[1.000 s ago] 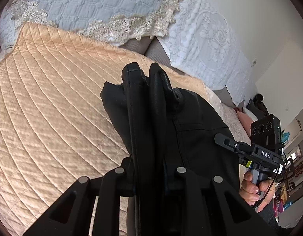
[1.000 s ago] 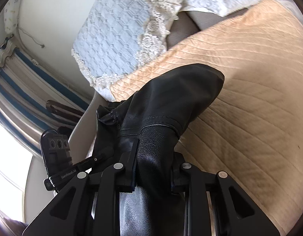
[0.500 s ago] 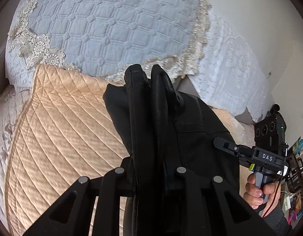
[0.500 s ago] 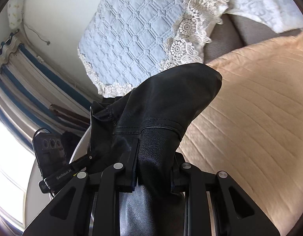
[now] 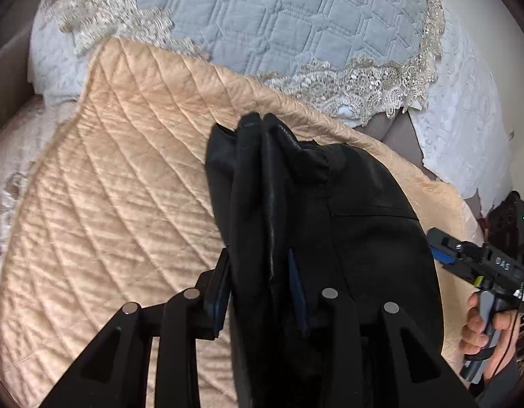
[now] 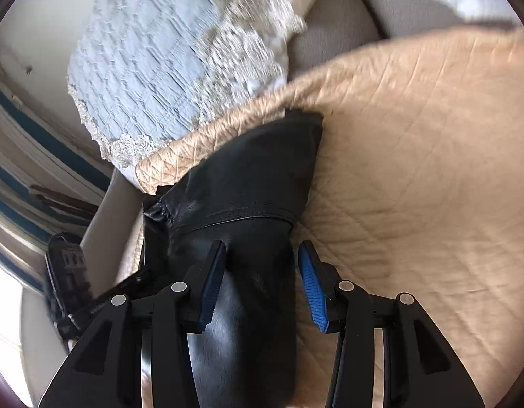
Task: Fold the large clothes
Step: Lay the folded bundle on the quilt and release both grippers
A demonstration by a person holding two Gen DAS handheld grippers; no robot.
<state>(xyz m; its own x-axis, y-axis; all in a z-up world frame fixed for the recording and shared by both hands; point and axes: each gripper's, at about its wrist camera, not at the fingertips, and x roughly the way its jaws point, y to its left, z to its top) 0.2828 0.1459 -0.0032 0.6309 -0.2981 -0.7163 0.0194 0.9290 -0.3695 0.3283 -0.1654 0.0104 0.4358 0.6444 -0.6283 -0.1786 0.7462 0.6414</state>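
Observation:
A black leather garment lies bunched on a peach quilted bedspread. My left gripper has its fingers parted around a thick fold of the garment; the fold fills the gap and partly hides the blue pads. In the right wrist view my right gripper is open, its blue pads standing clear on each side of the garment. The right gripper also shows at the right edge of the left wrist view, held by a hand.
A light blue quilted pillow with lace trim lies beyond the bedspread, with a white embroidered pillow to its right. In the right wrist view the bed edge and striped curtains are at left. The bedspread stretches right.
Both grippers have opened from shut on the garment, the right one widely. Both views have tipped downward toward the bedspread, and the garment now rests lower on it.

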